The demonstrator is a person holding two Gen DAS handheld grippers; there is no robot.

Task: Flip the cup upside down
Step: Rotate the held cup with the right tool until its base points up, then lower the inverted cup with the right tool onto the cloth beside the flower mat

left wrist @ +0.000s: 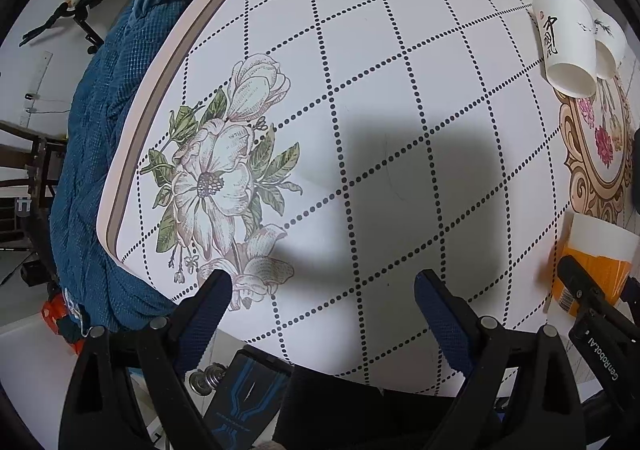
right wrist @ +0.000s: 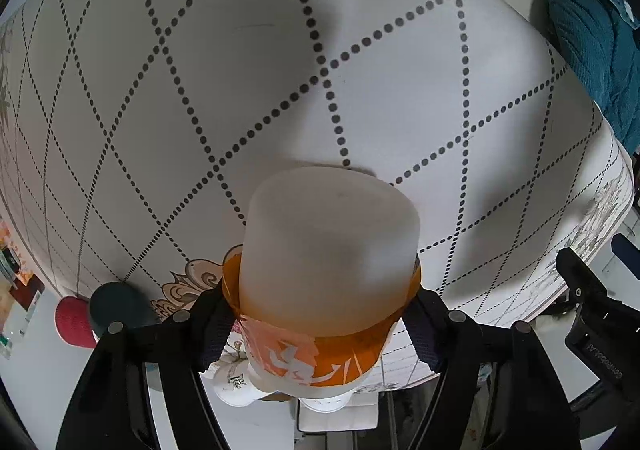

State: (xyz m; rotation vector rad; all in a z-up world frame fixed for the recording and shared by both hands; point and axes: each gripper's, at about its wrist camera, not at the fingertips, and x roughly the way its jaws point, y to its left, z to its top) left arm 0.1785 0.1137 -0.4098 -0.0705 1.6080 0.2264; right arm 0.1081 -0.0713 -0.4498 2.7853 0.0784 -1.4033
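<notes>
Floral tablecloth (left wrist: 360, 50), blue blanket (left wrist: 104, 154)

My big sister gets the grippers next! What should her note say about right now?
Right gripper: shut on the frosted plastic cup with the orange band, held above the white dotted tablecloth.
Left gripper: open, holding nothing, over the tablecloth.
Two white paper cups lie on their sides further off.
Done: cup gripped and lifted.
Left: finish turning it and set it mouth-down, then let go.

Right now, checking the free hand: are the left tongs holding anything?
No, the left tongs are open above the bare tablecloth, nothing between them.
</notes>
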